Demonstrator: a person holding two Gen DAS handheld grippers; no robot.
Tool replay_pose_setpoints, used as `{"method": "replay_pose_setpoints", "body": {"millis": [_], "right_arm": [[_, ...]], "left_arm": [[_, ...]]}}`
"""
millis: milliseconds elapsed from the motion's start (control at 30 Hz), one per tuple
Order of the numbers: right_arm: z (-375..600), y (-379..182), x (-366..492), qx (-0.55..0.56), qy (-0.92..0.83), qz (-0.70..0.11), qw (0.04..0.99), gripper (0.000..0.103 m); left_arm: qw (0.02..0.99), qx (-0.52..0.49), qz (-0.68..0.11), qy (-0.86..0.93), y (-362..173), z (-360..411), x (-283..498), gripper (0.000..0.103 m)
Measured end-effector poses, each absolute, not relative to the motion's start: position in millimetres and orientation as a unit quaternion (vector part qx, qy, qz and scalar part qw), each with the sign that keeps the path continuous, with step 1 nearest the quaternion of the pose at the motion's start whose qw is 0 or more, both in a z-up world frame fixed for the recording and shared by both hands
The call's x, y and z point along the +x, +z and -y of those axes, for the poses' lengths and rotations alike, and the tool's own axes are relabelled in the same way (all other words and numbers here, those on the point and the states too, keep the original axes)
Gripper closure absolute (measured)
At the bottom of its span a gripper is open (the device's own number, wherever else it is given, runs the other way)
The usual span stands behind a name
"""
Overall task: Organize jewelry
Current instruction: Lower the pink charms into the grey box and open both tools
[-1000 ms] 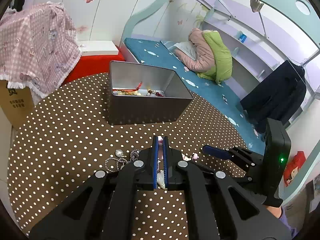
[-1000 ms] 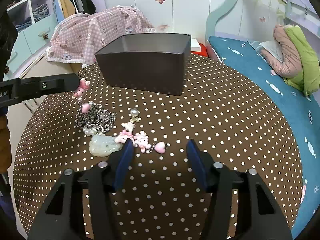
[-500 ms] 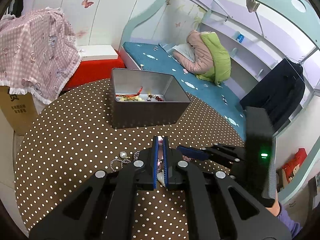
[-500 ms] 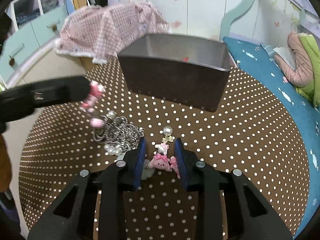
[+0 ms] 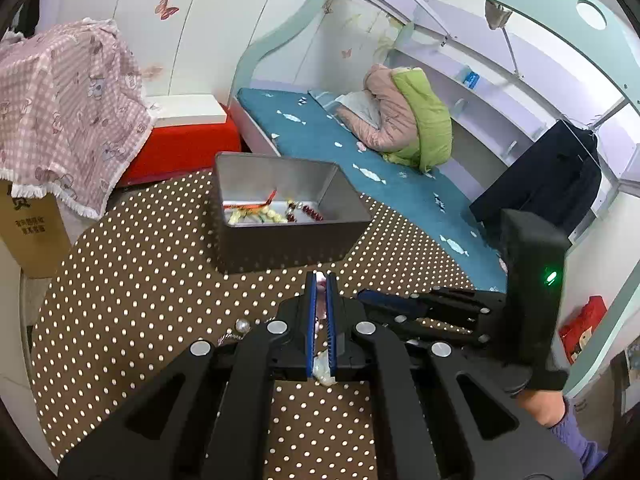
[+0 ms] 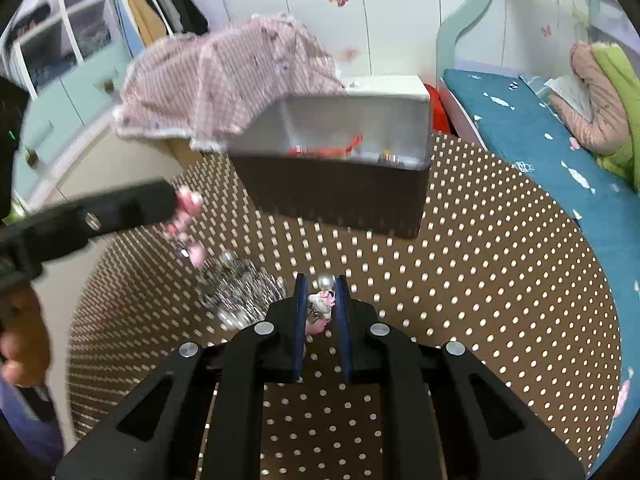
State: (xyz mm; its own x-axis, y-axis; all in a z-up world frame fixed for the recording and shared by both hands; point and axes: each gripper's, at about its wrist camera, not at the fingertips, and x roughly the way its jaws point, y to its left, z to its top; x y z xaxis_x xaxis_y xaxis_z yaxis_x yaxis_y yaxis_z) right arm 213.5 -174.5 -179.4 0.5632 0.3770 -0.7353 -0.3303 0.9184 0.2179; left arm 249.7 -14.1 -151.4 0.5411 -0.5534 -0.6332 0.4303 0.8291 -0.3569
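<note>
With both grippers pinching pink charm jewelry, left gripper [image 5: 319, 278] and right gripper [image 6: 321, 300], we aim for the grey metal box [image 6: 340, 196] at twelve o'clock.

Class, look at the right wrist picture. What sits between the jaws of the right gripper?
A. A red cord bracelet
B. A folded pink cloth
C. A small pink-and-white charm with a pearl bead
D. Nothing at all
C: the right gripper has just been closing its jaws, and the pink-and-white charm with its pearl bead is pinched between them, above the dotted tablecloth.
</note>
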Motion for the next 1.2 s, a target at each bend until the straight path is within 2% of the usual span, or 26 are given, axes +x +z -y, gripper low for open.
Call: {"method": "replay_pose_setpoints", "body": {"millis": [300, 533, 900, 1200], "right_arm": [[185, -130, 225, 0.054, 0.207, -0.381, 0.899, 0.090], [184, -103, 247, 0.047, 0.193, -0.352, 0.915, 0.090], [167, -128, 286, 0.033, 0.171, -0.364, 0.915, 0.090], [167, -149, 295, 0.032, 0.166, -0.388, 0.906, 0.090]], "left_arm": [[0.883, -0.054, -0.366, -0.289, -113, 30, 273, 0.098], [0.886, -0.050, -0.375, -0.269, -105, 39, 318, 0.098], [0.871, -0.016, -0.433, -0.231, -149, 58, 361, 0.098], [0.869, 0.001, -0.445, -0.216, -175, 61, 364, 0.098]]}}
